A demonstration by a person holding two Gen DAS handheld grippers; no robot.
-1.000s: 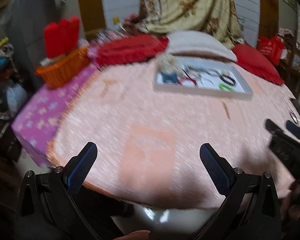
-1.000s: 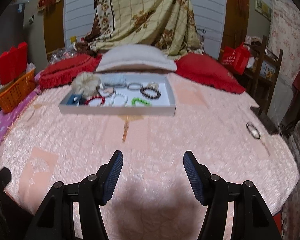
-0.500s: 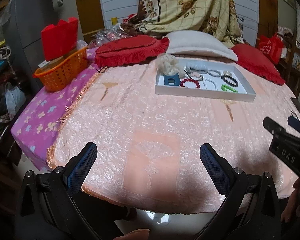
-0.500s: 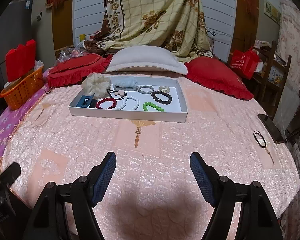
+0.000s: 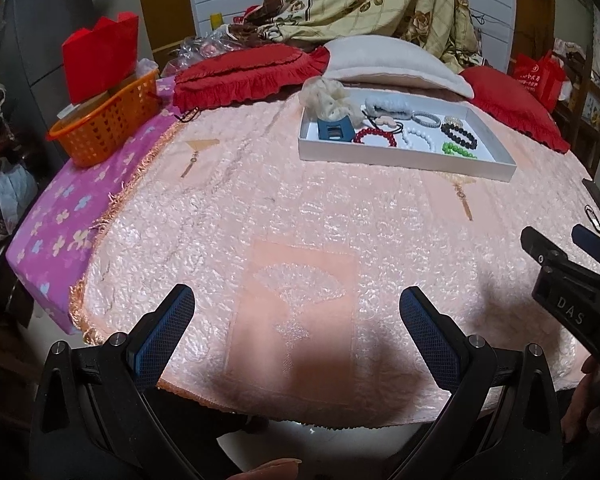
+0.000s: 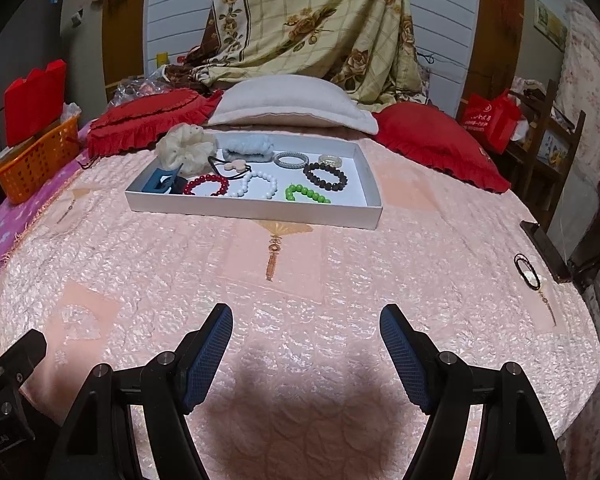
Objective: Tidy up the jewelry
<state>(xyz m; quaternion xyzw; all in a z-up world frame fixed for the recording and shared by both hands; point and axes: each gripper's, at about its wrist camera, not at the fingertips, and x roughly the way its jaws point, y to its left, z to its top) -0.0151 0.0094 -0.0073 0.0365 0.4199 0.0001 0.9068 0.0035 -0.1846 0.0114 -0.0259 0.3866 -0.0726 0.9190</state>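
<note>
- My left gripper (image 5: 296,308) hangs over the near edge of the bed (image 5: 300,220), its two blue-padded fingers spread wide with nothing between them.
- My right gripper (image 6: 306,330) sits above the near edge as well, fingers apart and empty, casting a shadow on the pink quilted cover directly beneath.
- From the left wrist view I see the right gripper's body at the right edge of the frame, clear of the cover.
- The white tray (image 6: 256,210) lies on the bed toward the far edge, just in front of the white pillow (image 6: 288,100).
- Inside the tray I count a red bead bracelet (image 6: 206,185), a white bead bracelet (image 6: 258,185), a green bead bracelet (image 6: 306,194), a dark bead bracelet (image 6: 325,176), a grey bangle (image 6: 291,159), a pale blue scrunchie (image 6: 247,147) and a blue clip (image 6: 160,182) at its left end.
- A cream scrunchie (image 6: 186,148) rests on the tray's far left corner, partly over the rim.
- One black hair tie (image 6: 527,271) lies apart from the rest, alone near the right edge of the bed.
- An orange basket (image 5: 108,122) stands at the far left edge, beside a red frilled cushion (image 5: 248,74).
</note>
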